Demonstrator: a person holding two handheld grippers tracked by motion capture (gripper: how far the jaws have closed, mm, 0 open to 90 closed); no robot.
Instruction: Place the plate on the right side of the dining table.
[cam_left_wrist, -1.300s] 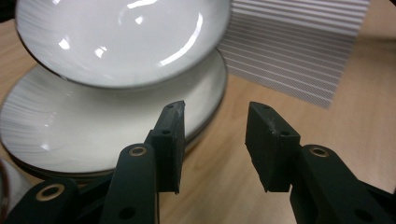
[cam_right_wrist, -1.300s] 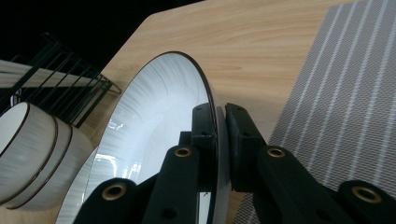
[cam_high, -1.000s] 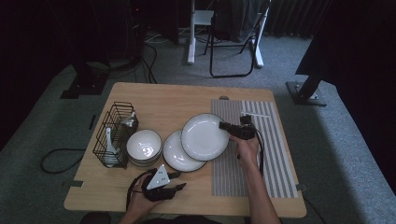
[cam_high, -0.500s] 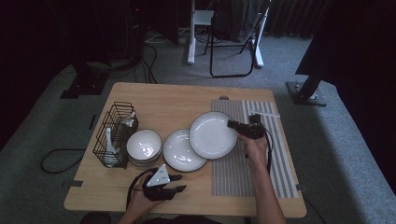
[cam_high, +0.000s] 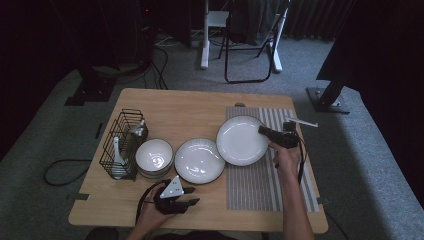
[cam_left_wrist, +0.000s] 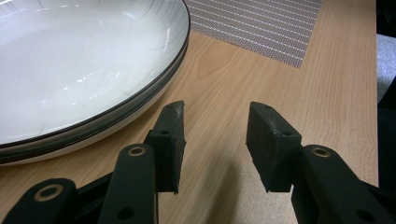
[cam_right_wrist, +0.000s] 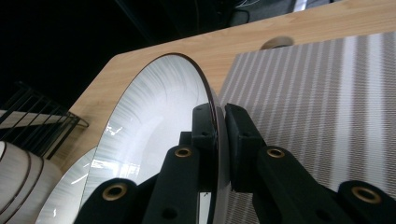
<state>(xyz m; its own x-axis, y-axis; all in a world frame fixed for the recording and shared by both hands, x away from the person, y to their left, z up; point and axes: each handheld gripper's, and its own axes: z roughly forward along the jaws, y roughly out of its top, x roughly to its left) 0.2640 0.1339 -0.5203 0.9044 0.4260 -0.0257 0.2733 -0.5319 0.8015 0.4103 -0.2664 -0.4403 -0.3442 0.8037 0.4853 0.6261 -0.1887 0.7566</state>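
A white plate with a dark rim (cam_high: 241, 141) is held tilted over the left edge of the striped placemat (cam_high: 272, 175). My right gripper (cam_high: 265, 131) is shut on its right rim. In the right gripper view the jaws of the right gripper (cam_right_wrist: 219, 122) pinch the plate (cam_right_wrist: 149, 126) edge-on. A stack of two similar plates (cam_high: 199, 160) lies on the wood to its left. My left gripper (cam_high: 193, 196) rests open near the table's front edge. In the left gripper view the left gripper (cam_left_wrist: 215, 126) holds nothing, beside the stacked plates (cam_left_wrist: 70, 65).
A stack of white bowls (cam_high: 154, 157) sits left of the plates, with a black wire basket (cam_high: 122, 142) holding utensils beyond it. A folding chair (cam_high: 250, 45) stands on the floor behind the table. Bare wood (cam_high: 180, 110) spans the table's far half.
The right gripper has carried the plate to the right, from above the stacked plates to over the placemat's left edge. The left gripper has stayed put.
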